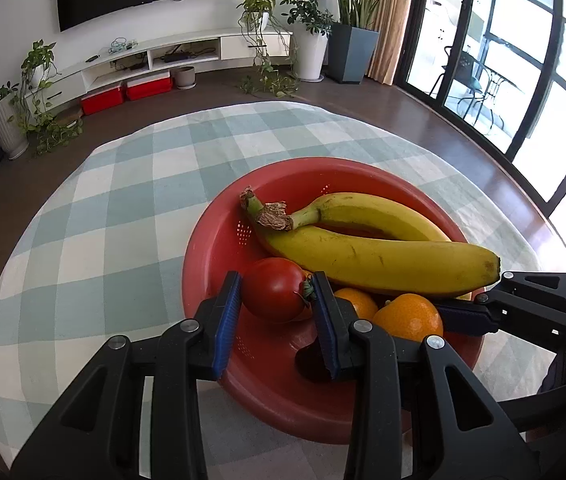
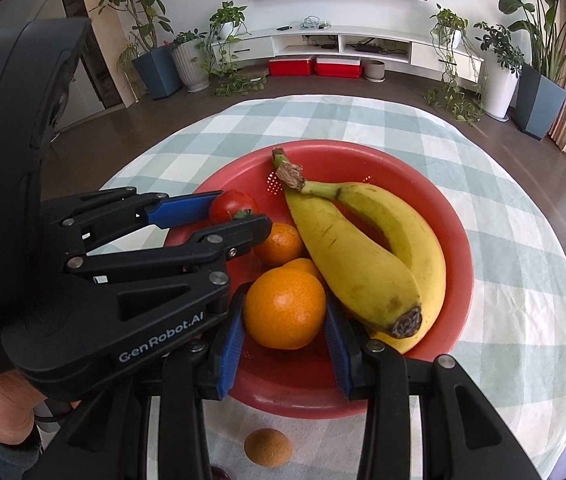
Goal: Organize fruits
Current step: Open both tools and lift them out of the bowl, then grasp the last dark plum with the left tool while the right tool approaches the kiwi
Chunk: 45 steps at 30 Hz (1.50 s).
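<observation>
Red bowl [image 1: 211, 248] at centre frame on a checked bench [image 1: 123, 200], holding two bananas [image 1: 383, 264], a tomato [image 1: 273, 290] and oranges. Left tongs [image 1: 277, 300], low centre in the left view, closed on the tomato, blue pads pressing both its sides, stem end against the right-hand pad. Right tongs [image 2: 285, 312], low centre in the right view, closed on the nearest orange [image 2: 283, 308], pads flush on its left and right. Second orange [image 2: 281, 242] just beyond, between tomato and bananas. Bananas lying right of both tongs, long axis running from stems at upper centre toward tips at lower right, touching the gripped orange. Probably both fruits poised over the bowl, either hand equally near. Small brown ball [image 2: 269, 446] on the cloth below the bowl.
</observation>
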Motion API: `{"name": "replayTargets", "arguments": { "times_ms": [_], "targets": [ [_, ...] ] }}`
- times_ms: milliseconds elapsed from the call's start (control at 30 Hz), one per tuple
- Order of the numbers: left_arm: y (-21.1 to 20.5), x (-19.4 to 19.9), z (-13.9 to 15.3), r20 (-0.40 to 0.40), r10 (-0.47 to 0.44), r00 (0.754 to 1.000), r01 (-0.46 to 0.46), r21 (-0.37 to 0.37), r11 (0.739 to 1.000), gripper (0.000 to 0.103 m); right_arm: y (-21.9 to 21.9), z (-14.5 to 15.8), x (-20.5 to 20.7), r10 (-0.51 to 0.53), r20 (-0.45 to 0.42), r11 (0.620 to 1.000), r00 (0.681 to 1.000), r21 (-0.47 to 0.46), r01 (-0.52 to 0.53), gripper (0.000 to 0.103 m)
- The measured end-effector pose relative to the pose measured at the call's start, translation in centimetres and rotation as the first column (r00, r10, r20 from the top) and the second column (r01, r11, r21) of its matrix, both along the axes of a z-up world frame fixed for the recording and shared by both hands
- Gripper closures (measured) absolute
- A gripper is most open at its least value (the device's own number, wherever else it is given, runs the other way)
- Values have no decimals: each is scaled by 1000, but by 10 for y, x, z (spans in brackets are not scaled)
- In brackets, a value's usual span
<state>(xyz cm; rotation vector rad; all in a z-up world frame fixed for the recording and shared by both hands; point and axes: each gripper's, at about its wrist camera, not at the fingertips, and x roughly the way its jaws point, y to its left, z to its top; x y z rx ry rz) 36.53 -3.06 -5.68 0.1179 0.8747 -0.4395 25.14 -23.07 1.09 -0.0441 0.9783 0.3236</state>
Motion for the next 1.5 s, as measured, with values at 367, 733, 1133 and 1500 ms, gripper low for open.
{"name": "replayTargets", "arguments": {
  "times_ms": [367, 733, 1133, 1500],
  "targets": [
    [-2, -2, 2, 5, -3, 1000, 4, -28, 1000, 53, 3, -5, 2, -14, 6, 1000, 1000, -6, 14, 61],
    [28, -31, 41, 89, 76, 993, -66, -106, 992, 11, 7, 4, -11, -23, 31, 999, 999, 36, 21, 38],
    [62, -113, 67, 190, 119, 975, -102, -99, 990, 0, -20, 40, -86, -49, 195, 991, 979, 130, 24, 24],
    [36, -196, 11, 89, 28, 996, -23, -60, 998, 0, -81, 5, -140, -227, 135, 953, 964, 235, 192, 22]
  ]
}}
